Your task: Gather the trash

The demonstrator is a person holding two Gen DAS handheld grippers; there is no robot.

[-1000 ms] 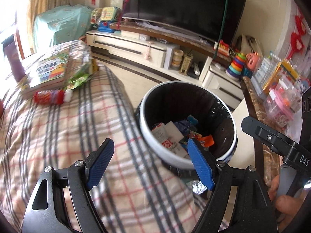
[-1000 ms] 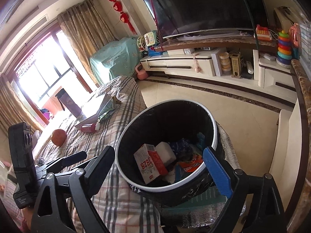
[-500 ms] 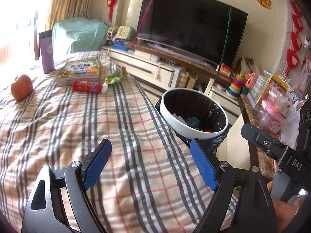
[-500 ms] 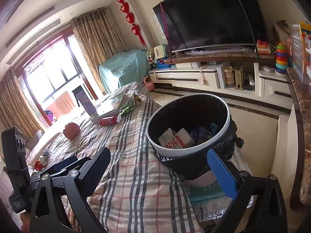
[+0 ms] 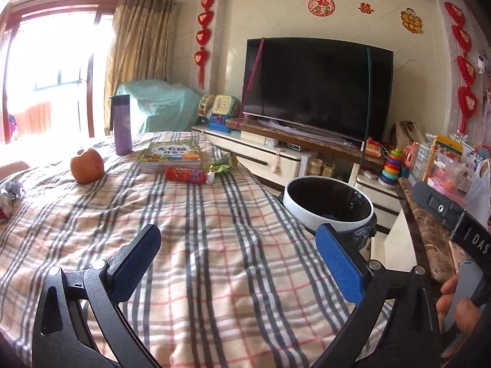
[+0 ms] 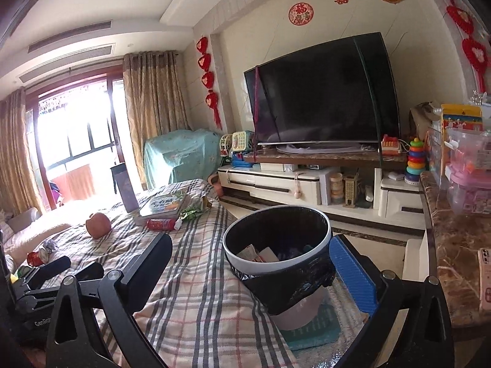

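My left gripper hovers over the checked blanket; its jaws are opening with nothing between them. My right gripper stands open and empty, with the black-lined white trash bin seen between its fingers, further off. The bin stands beside the bed's right edge and holds cartons and wrappers. At the far end of the bed lie a red wrapper and a green wrapper. Crumpled foil lies at the left edge.
An apple, a book and a purple bottle sit on the bed. A TV stand with toys runs along the far wall. A marble counter with a phone lies to the right.
Both grippers have drawn back from the bin and tilted up, so the bin looks smaller and farther. The left jaws have spread wider. More of the bed and wall shows.
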